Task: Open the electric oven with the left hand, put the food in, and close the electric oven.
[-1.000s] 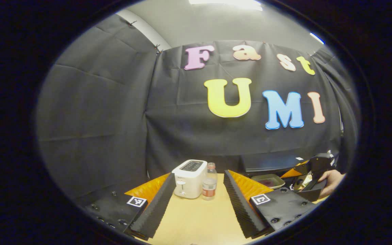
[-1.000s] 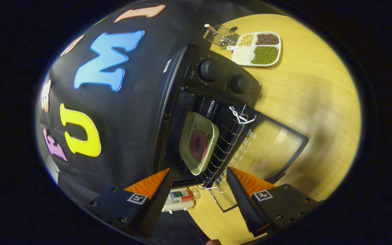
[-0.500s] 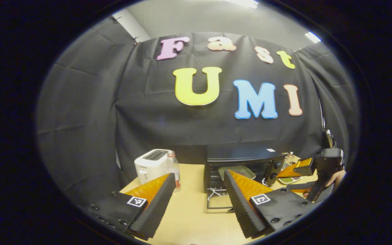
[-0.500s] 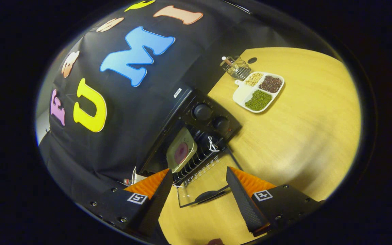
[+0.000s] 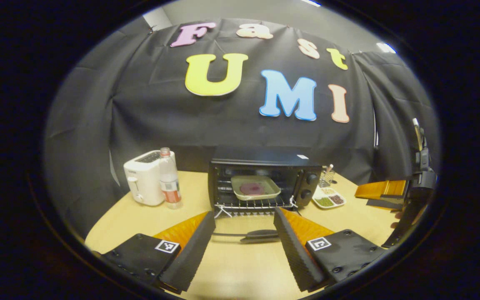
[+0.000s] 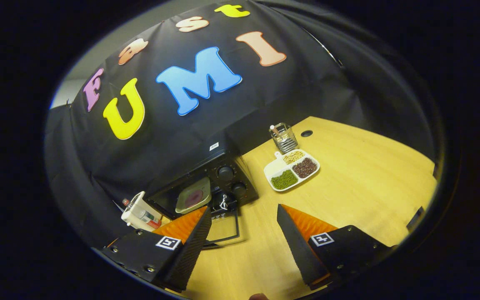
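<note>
I see the electric oven (image 5: 265, 177) at my left claw's (image 5: 244, 241) twelve o'clock, door (image 5: 244, 235) dropped flat on the surface (image 5: 231, 271), plate of food (image 5: 254, 188) on its rack. Both claws gape apart, empty; right claw (image 6: 244, 239) hangs at three o'clock.

My left gripper (image 5: 244, 246) is wide open, with nothing between its fingers. My right gripper (image 6: 243, 241) is wide open too, and tipped to one side. I see it held up off to the right (image 5: 383, 195).
</note>
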{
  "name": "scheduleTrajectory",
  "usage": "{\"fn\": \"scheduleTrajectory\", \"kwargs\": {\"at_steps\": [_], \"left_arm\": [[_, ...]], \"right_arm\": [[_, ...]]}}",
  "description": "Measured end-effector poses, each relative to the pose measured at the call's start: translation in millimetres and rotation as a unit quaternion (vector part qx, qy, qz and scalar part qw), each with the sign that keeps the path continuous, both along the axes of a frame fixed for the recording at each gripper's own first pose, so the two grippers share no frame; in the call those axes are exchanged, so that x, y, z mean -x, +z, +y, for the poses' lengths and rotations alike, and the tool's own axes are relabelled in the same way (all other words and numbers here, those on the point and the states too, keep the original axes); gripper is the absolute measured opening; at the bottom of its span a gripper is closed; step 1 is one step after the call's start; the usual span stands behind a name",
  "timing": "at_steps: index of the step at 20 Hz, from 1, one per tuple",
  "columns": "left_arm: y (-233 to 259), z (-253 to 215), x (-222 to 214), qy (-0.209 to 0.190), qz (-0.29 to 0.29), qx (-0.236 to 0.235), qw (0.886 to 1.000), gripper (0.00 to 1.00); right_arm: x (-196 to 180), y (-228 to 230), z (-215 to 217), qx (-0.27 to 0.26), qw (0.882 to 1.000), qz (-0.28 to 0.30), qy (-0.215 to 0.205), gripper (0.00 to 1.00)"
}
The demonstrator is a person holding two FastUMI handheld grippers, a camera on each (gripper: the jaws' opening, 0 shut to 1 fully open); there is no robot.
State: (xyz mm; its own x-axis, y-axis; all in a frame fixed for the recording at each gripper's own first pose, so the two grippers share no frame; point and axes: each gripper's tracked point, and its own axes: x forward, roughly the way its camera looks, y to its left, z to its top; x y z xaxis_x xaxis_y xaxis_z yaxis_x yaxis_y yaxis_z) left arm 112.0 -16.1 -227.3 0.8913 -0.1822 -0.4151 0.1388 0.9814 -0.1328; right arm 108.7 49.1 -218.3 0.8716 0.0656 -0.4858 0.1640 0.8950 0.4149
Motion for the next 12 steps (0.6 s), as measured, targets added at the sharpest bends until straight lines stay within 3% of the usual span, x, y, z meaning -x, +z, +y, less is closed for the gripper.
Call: {"fn": "scheduleTrajectory", "kwargs": {"at_steps": [5, 8, 12], "left_arm": [[-45.2, -37.4, 5.4, -0.034, 0.058, 0.012, 0.998, 0.96], [-81.6, -55.1, 11.1, -0.046, 0.115, 0.026, 0.992, 0.96], [-119.1, -61.0, 12.0, -0.053, 0.154, 0.01, 0.987, 1.0]], "right_arm": [[21.4, 27.2, -39.4, 0.105, 0.993, -0.049, -0.014, 0.97], [33.4, 51.1, -55.4, 0.169, 0.982, -0.078, -0.018, 0.97], [52.3, 77.7, -68.2, 0.234, 0.966, -0.107, -0.031, 0.98]]}}
